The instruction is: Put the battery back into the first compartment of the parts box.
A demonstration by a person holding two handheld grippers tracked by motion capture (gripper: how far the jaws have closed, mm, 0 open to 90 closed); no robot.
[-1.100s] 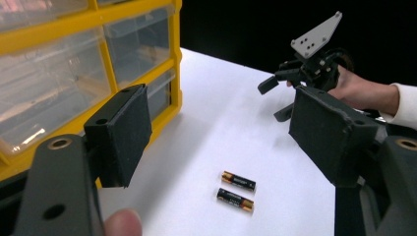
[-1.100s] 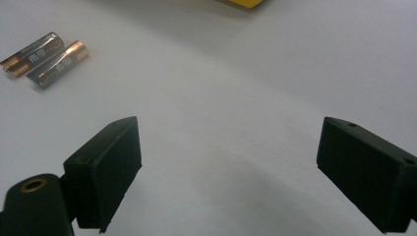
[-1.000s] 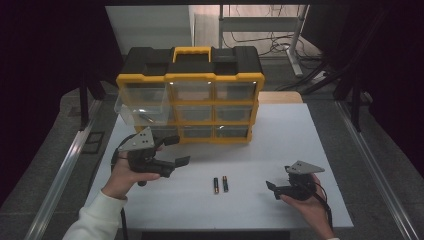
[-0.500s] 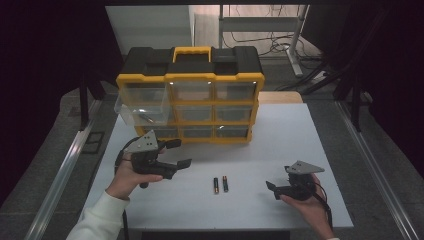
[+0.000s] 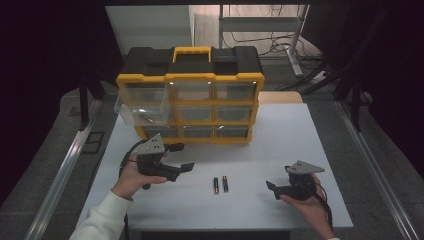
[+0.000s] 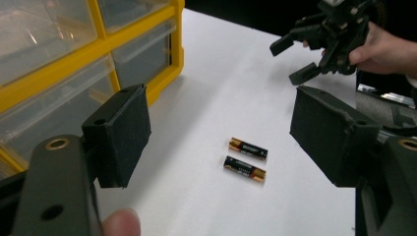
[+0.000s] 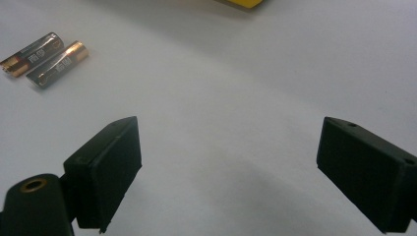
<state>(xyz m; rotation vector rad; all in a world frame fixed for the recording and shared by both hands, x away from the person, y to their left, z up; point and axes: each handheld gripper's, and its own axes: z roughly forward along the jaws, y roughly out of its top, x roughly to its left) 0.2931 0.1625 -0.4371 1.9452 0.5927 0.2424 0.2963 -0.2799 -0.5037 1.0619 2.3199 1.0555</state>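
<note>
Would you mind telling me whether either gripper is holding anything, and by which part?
Nothing is held. The left gripper and right gripper are both open, and the two batteries lie untouched on the table.

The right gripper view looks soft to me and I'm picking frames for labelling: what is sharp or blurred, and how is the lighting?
Right gripper view: the two batteries are readable, the near jaws blurred. Left gripper view: batteries sharp, the organizer's drawers show glare. High view: white table evenly lit, surroundings dark.
</note>
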